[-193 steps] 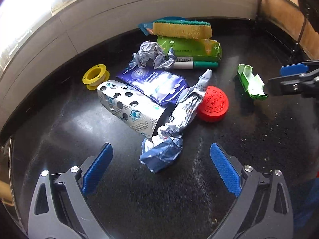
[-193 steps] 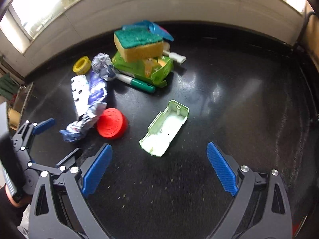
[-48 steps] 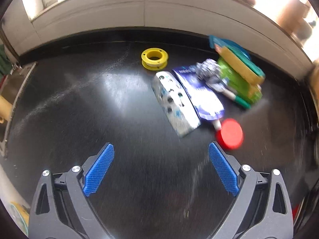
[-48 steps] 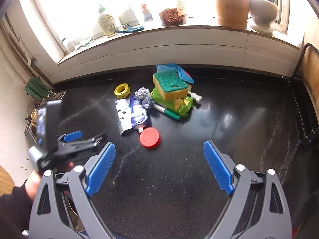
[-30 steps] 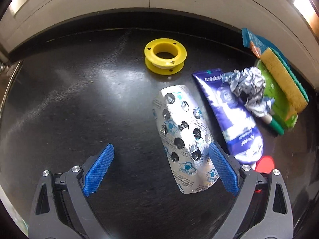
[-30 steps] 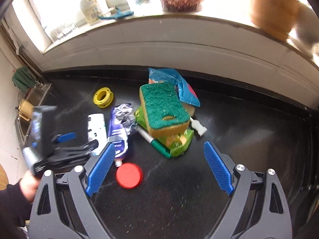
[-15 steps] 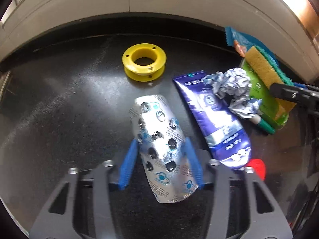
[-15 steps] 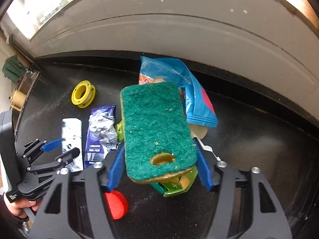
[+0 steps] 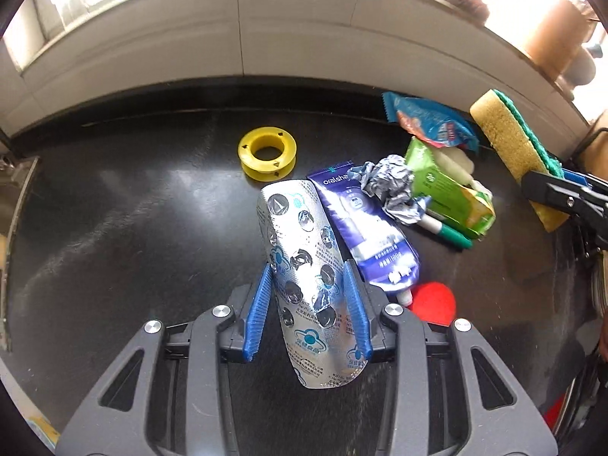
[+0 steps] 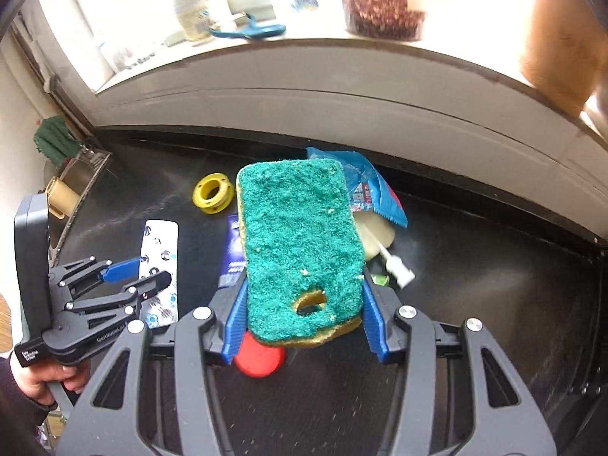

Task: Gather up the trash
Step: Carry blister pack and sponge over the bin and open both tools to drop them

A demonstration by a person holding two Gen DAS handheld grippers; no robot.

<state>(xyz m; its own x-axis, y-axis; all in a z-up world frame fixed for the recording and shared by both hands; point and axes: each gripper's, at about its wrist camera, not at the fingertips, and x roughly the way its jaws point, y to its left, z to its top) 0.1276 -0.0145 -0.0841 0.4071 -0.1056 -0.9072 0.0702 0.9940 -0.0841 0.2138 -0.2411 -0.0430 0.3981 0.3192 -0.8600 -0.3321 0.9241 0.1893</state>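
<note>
Left gripper [image 9: 309, 304] closing on a silver blister pack [image 9: 304, 266], blue pads pressed against both long edges, pack tilted up off the black bench [image 9: 114, 228]. Right gripper [image 10: 304, 304] closing on a green-topped yellow sponge [image 10: 300, 239], pads against its two sides, sponge raised above the pile.

On the bench: yellow spool [image 9: 267, 152] near the back wall; purple tube [image 9: 364, 228] just beside the blister pack; crumpled foil ball [image 9: 391, 190] lying across the tube's upper part; green carton [image 9: 444, 190] with a green-capped marker [image 9: 448, 230] at its near edge; blue snack wrapper [image 9: 429, 119] behind the carton; red lid [image 9: 433, 302] by the tube's nozzle.
</note>
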